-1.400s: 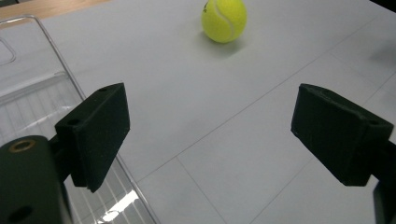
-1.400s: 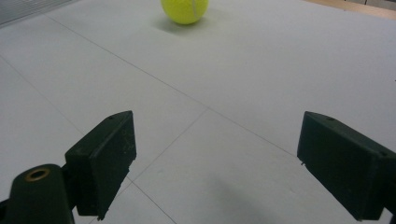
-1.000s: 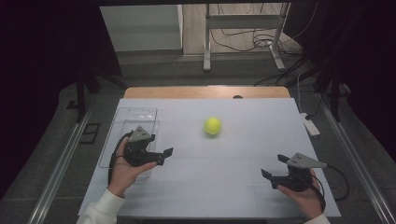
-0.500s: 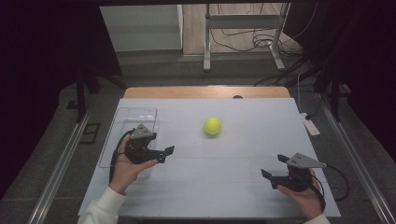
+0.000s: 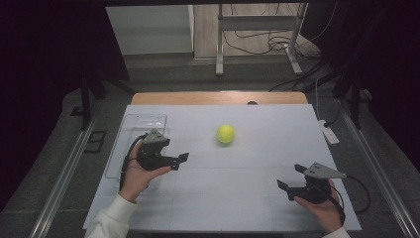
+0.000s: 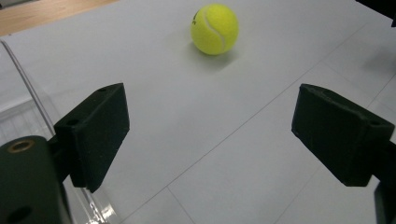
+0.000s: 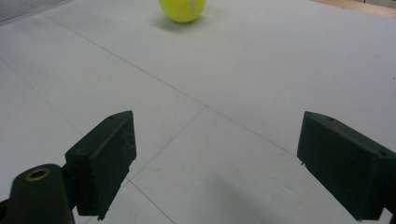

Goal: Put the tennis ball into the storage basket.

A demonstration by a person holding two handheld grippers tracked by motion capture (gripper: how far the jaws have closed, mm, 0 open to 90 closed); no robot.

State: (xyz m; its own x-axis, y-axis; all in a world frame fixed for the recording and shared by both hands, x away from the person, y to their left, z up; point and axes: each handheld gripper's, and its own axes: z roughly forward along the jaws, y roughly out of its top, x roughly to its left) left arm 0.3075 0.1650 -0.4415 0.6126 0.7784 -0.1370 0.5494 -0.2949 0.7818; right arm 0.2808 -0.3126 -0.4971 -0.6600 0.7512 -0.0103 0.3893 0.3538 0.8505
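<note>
A clear plastic tray (image 5: 130, 130) is lying at the left side of the white table (image 5: 257, 198), its far rim sitting near the wooden strip (image 5: 218, 97) at the back edge. A white power strip (image 5: 329, 133) is resting beside the table's right edge. Cables (image 5: 257, 44) are trailing across the floor behind a metal stand (image 5: 218, 44).

From my screen I see a white worktop (image 5: 247, 198) marked with thin grid lines, and a wooden edge (image 5: 218, 97) at its far side. The grey floor (image 5: 163, 69) behind it carries a metal stand (image 5: 219, 44) and loose black cables (image 5: 257, 42). Both sides of the room are very dark. Metal rails (image 5: 64, 181) run along the worktop.
</note>
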